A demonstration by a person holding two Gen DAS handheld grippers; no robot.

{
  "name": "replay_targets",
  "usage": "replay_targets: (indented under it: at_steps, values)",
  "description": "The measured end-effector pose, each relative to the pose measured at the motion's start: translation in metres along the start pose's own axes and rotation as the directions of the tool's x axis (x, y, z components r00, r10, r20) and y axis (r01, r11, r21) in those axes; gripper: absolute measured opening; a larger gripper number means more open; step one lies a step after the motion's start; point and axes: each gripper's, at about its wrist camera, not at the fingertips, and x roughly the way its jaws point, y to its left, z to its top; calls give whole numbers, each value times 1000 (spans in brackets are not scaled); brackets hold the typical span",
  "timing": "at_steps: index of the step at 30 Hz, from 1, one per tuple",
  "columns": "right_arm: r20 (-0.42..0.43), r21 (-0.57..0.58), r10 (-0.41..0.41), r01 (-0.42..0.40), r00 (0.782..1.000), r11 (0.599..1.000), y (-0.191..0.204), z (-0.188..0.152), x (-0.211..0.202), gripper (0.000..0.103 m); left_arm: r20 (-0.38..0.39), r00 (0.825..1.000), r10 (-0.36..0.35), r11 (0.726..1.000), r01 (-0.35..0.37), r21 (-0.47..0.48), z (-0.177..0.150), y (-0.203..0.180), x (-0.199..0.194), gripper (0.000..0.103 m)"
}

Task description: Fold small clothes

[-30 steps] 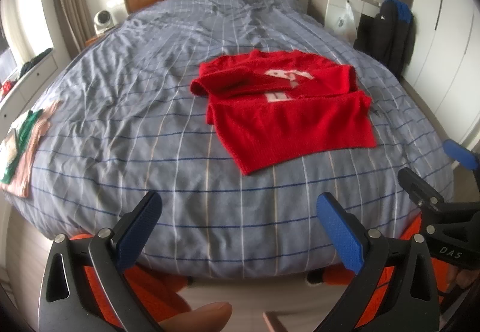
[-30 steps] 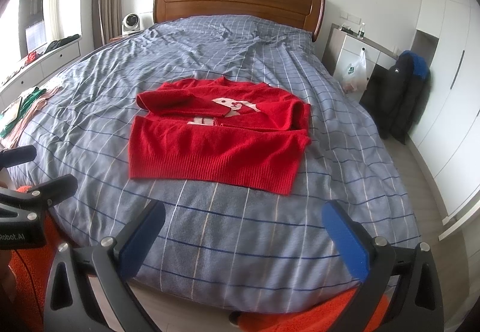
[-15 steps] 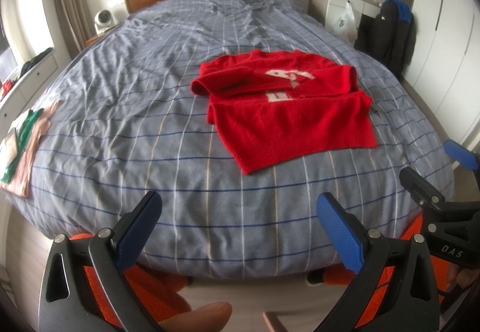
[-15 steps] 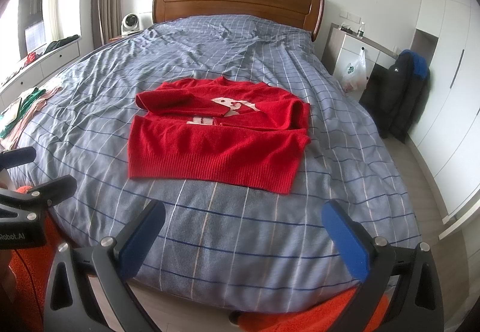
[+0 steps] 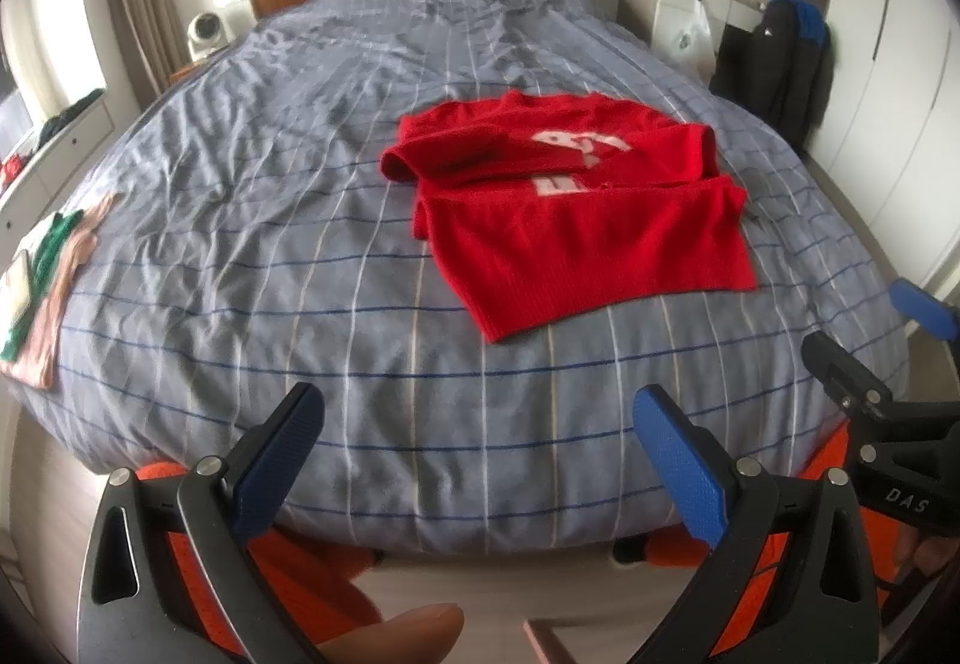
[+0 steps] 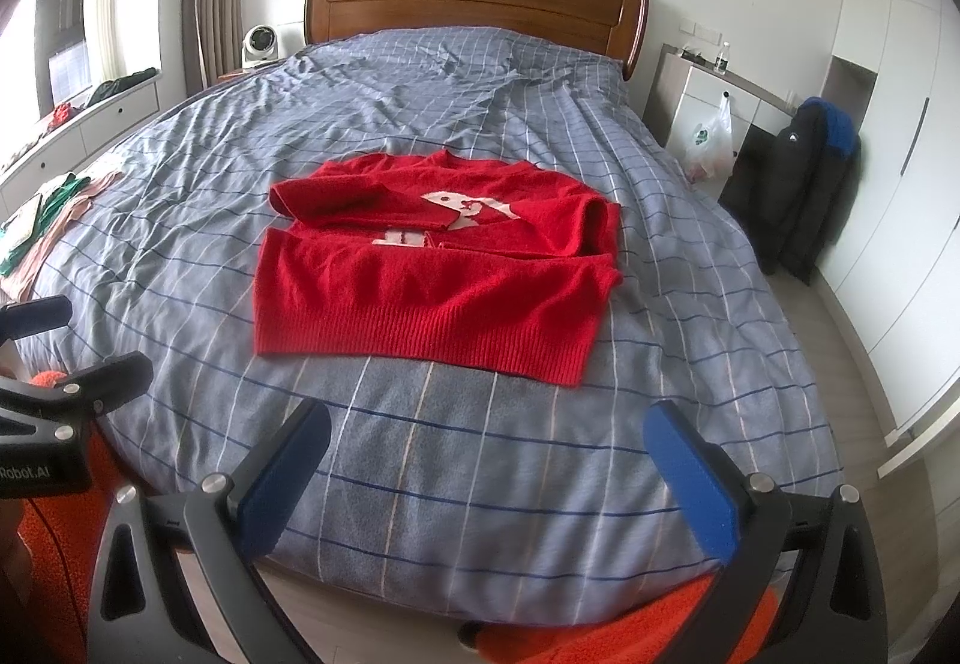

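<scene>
A red sweater (image 6: 432, 268) is seen lying flat on the grey checked bedspread (image 6: 480, 460), its sleeves folded across the chest and its ribbed hem turned toward the foot of the bed. Both tools are held off the foot end, well apart from the garment. The left tool (image 5: 480, 454) is spread wide with nothing between its blue pads, the sweater lying ahead and to its right. The right tool (image 6: 486, 475) is likewise spread and empty, the sweater lying ahead and slightly to its left
</scene>
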Motion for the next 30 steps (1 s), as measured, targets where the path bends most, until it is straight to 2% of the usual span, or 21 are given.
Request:
replay_targets:
  at_steps: [4, 15, 30]
  values:
    - [-1, 2, -3, 3, 1000, 1000, -1, 0, 1, 103, -23, 1000, -20, 999, 19, -30, 0, 7, 6, 103]
    - [2, 52, -44, 43, 999, 998, -20, -3, 7, 103, -61, 998, 6, 993, -13, -120, 2, 32, 21, 103]
    - [-16, 93, -55, 57, 998, 994, -36, -8, 17, 103, -63, 996, 64, 997, -66, -44, 5, 14, 26, 103]
